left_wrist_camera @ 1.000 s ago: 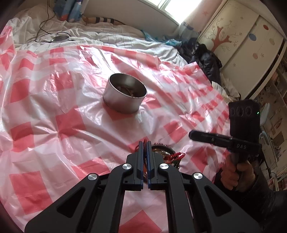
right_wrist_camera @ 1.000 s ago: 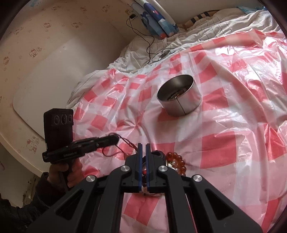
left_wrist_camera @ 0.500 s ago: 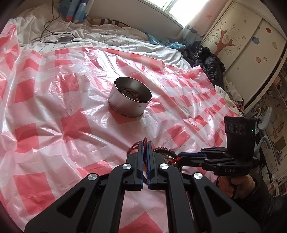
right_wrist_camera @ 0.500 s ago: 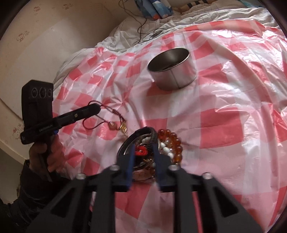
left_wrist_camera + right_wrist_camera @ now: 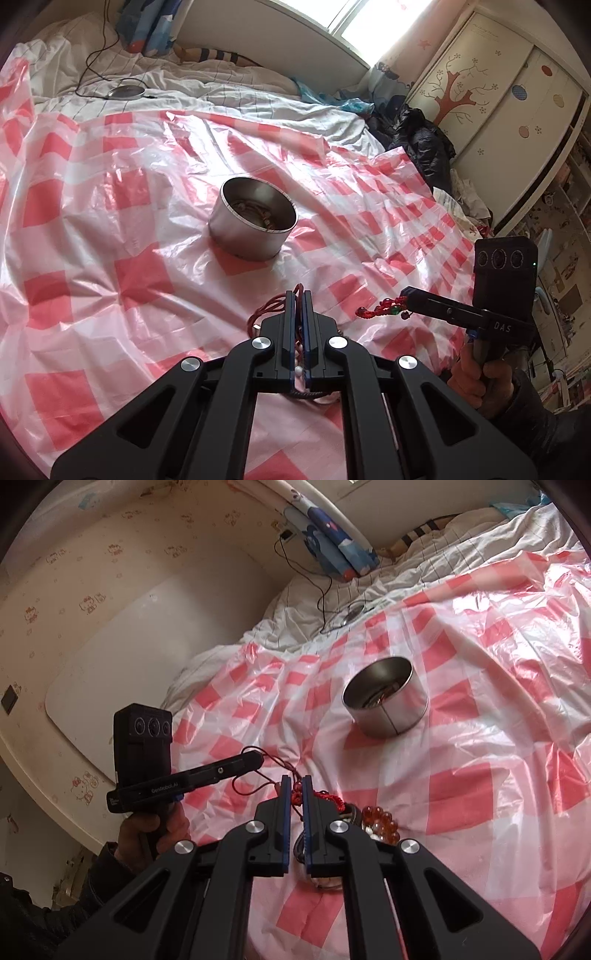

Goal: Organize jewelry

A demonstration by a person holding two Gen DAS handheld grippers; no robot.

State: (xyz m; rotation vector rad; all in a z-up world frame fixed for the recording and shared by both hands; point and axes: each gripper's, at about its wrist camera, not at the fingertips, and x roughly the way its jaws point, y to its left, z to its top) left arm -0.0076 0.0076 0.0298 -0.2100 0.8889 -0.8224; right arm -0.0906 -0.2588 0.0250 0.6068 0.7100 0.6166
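Two pieces grabbed at once — left gripper (image 5: pixel 298 295) clenched on red cord necklace (image 5: pixel 266 311), right gripper (image 5: pixel 295 781) clenched on red knotted bracelet (image 5: pixel 380 308) — both lifted off bed, probably headed for steel tin (image 5: pixel 253 229).

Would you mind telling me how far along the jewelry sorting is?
Some pieces already lie in the metal tin. The left gripper pinches a red cord necklace; the right gripper holds a red knotted bracelet. The amber bead bracelet still waits on the sheet.

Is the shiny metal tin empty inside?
No, the left wrist view shows the metal tin standing open on the checked plastic sheet with a few jewelry pieces lying at its bottom.
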